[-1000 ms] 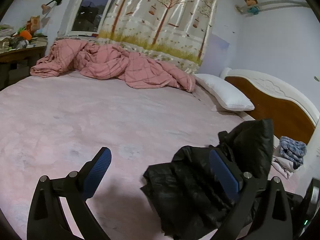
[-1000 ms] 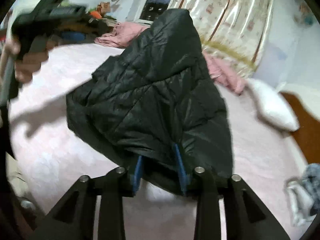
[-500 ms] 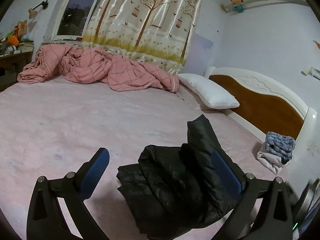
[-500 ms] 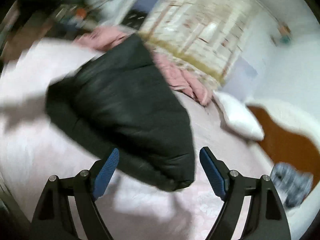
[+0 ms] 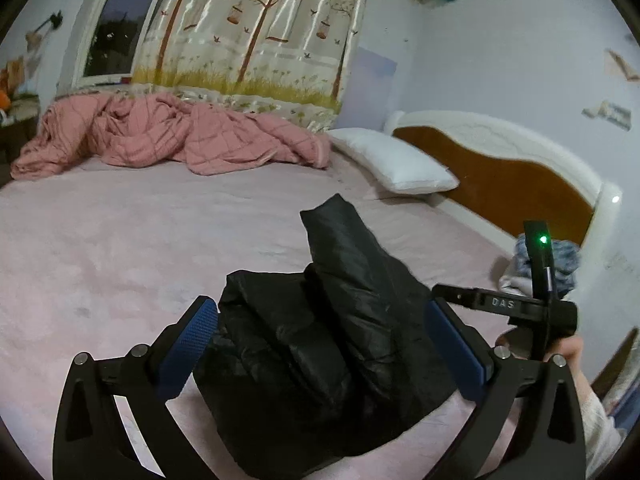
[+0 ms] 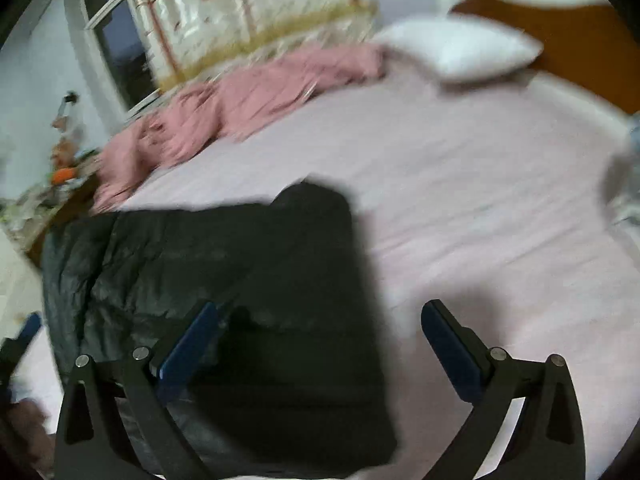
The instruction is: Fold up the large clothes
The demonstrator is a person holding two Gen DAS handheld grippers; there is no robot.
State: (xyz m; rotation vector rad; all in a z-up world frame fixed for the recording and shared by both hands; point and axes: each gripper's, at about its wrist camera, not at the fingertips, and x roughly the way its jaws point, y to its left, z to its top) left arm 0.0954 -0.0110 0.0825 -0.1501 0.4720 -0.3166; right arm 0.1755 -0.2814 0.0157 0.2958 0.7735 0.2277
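A black puffy jacket [image 5: 320, 344] lies bunched and folded on the pink bed sheet [image 5: 120, 248], one corner sticking up. My left gripper [image 5: 320, 344] is open with its jaws wide on either side of the jacket, holding nothing. In the right wrist view, which is blurred, the jacket [image 6: 224, 288] lies flat on the sheet [image 6: 480, 184]. My right gripper [image 6: 320, 344] is open above the jacket's right edge and holds nothing. The right gripper's body [image 5: 536, 304] and the hand on it show at the right of the left wrist view.
A crumpled pink quilt [image 5: 168, 140] lies along the far side of the bed by the curtain. A white pillow [image 5: 392, 164] rests against the wooden headboard [image 5: 512, 184]. A small pile of blue and white clothes [image 5: 560, 260] sits at the bed's right edge.
My right gripper opened and let go of the jacket, which dropped flat onto the bed. The right gripper then swung to the right. The left gripper moved in over the jacket.
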